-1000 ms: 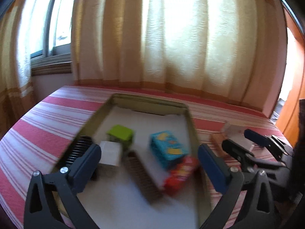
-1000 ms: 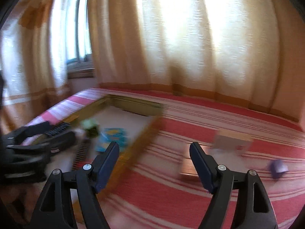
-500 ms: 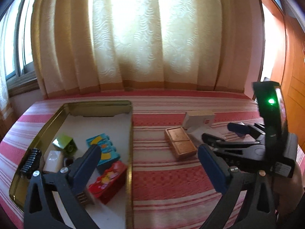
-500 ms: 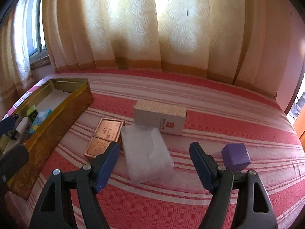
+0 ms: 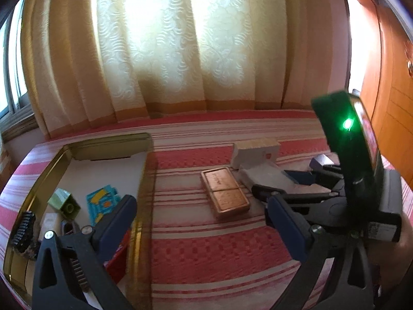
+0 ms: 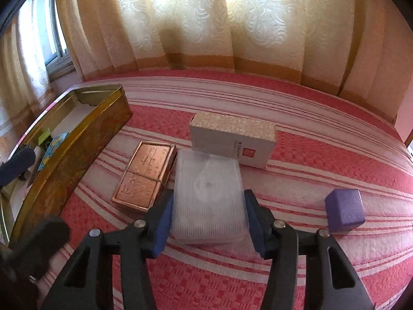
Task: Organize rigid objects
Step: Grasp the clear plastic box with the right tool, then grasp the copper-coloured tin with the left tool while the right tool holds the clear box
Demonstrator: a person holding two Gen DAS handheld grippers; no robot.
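Observation:
My right gripper (image 6: 208, 222) has closed its blue pads on both sides of a clear plastic box (image 6: 207, 196) that lies on the red striped cloth. A copper tin (image 6: 144, 174) lies just left of the box, a white and beige carton (image 6: 232, 138) behind it, and a purple cube (image 6: 345, 209) to the right. My left gripper (image 5: 201, 222) is open and empty, above the right rim of the gold tray (image 5: 144, 170). The tray holds a green block (image 5: 64, 202), a teal box (image 5: 102, 202), a red packet and a black comb (image 5: 24, 228).
The right gripper's body (image 5: 356, 180) with a green light fills the right of the left wrist view. Yellow curtains (image 6: 206, 25) hang behind the table's far edge. A wooden door (image 5: 395, 77) stands at the right.
My right gripper moved forward and down and closed its pads around the clear plastic box. My left gripper swung right, from over the tray to its right rim.

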